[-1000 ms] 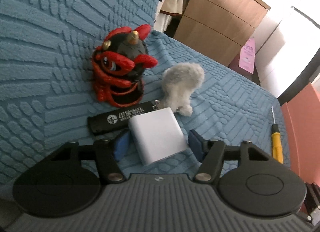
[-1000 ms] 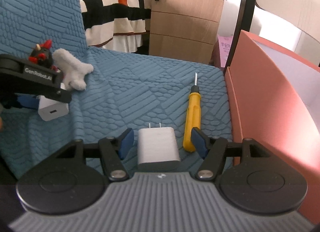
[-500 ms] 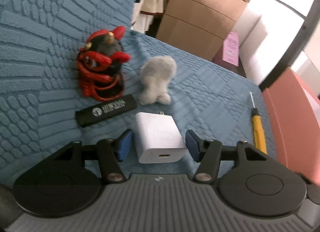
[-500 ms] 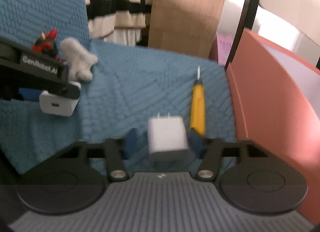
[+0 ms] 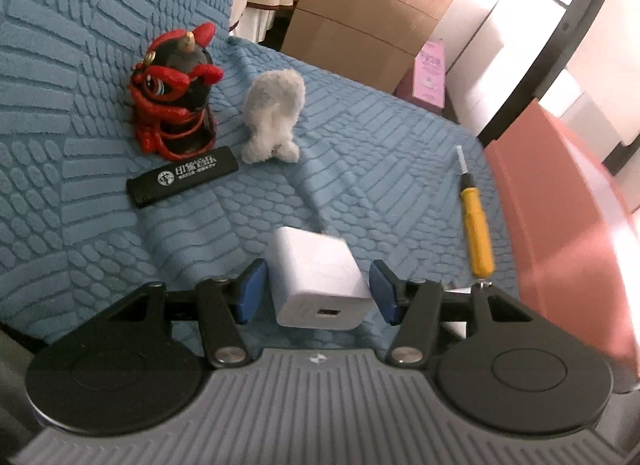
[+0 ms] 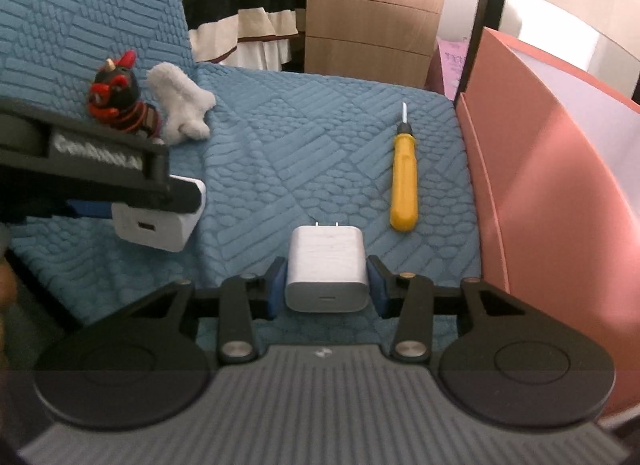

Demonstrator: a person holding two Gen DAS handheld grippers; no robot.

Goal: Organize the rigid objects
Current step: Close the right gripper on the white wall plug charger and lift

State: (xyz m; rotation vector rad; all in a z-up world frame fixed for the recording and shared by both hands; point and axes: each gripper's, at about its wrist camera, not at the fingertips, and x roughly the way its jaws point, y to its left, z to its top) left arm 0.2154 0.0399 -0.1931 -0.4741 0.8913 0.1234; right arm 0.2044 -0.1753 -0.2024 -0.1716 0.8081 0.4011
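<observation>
Each of your grippers, left gripper (image 5: 316, 291) and right gripper (image 6: 327, 285), has its fingers clamped on a white charger; the orange bin (image 6: 552, 169) lies at frame right, nearer the right.

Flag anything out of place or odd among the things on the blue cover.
The fluffy white toy stands out: soft, among rigid items, toppled beside the red figurine. The lighter and screwdriver lie loose. Nothing looks damaged or spilled. Each gripper, left and right, holds a white charger.
</observation>
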